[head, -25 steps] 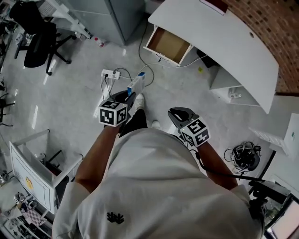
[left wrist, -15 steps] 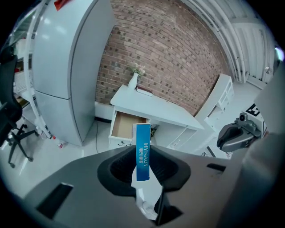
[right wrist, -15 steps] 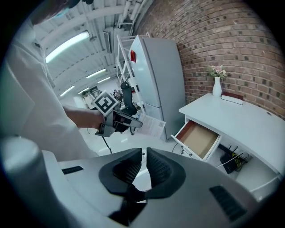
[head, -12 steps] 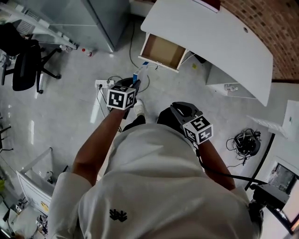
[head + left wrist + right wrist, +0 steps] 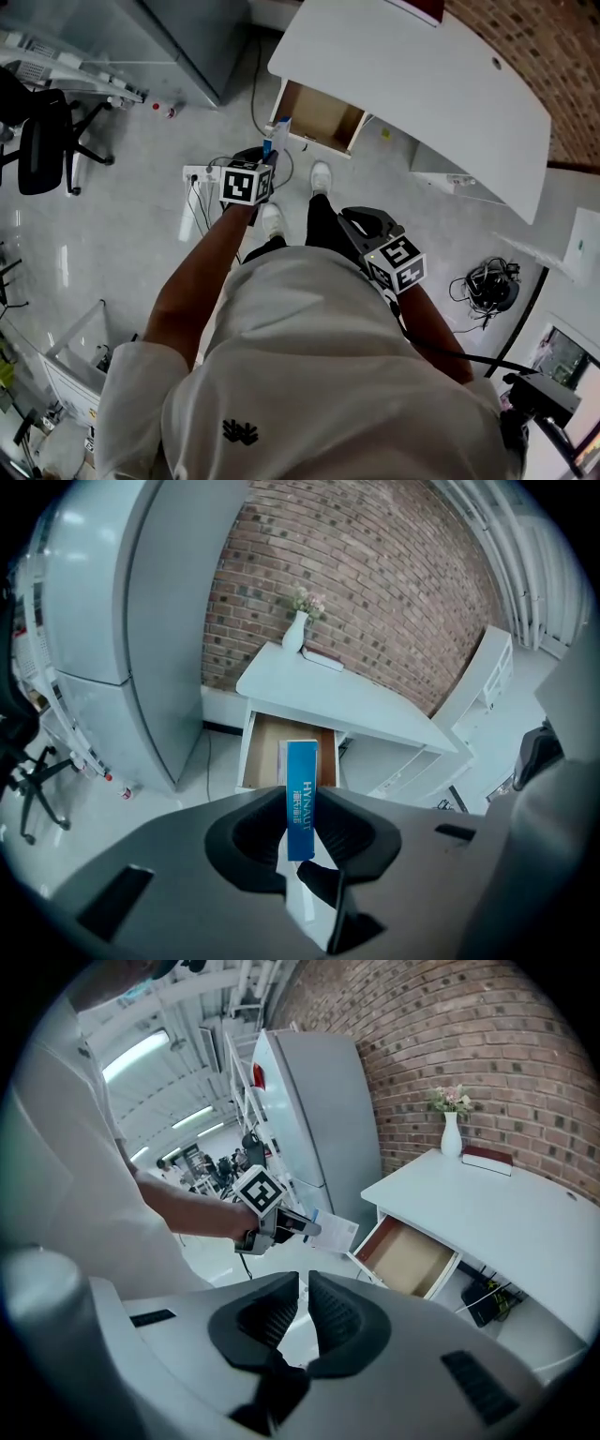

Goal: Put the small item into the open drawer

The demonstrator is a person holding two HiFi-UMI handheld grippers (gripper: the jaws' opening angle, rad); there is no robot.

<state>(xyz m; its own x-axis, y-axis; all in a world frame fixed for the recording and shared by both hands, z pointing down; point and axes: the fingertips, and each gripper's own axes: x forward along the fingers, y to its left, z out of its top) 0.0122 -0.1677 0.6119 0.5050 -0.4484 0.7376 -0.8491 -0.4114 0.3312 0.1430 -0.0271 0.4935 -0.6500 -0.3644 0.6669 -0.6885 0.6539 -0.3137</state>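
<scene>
My left gripper [image 5: 269, 156] is shut on a small blue and white box [image 5: 278, 134], held upright on its narrow edge. In the left gripper view the box [image 5: 301, 799] stands between the pads, in line with the open wooden drawer [image 5: 267, 757] ahead. The open drawer [image 5: 319, 114] sticks out from under a white desk [image 5: 422, 66], and the box's tip is just short of the drawer's front left corner. My right gripper [image 5: 354, 222] hangs back near the person's body. In its own view the right gripper [image 5: 305, 1309] is shut, with nothing between the pads.
A power strip [image 5: 199, 173] with cables lies on the floor left of the left gripper. A black office chair [image 5: 45, 150] stands at far left, a grey cabinet [image 5: 187, 37] behind. A cable coil [image 5: 491, 292] lies at right. A vase [image 5: 451, 1133] and a red book [image 5: 487, 1158] are on the desk.
The person has stepped toward the desk. The left gripper with the box has moved forward, close to the open drawer. The right gripper has stayed near the body.
</scene>
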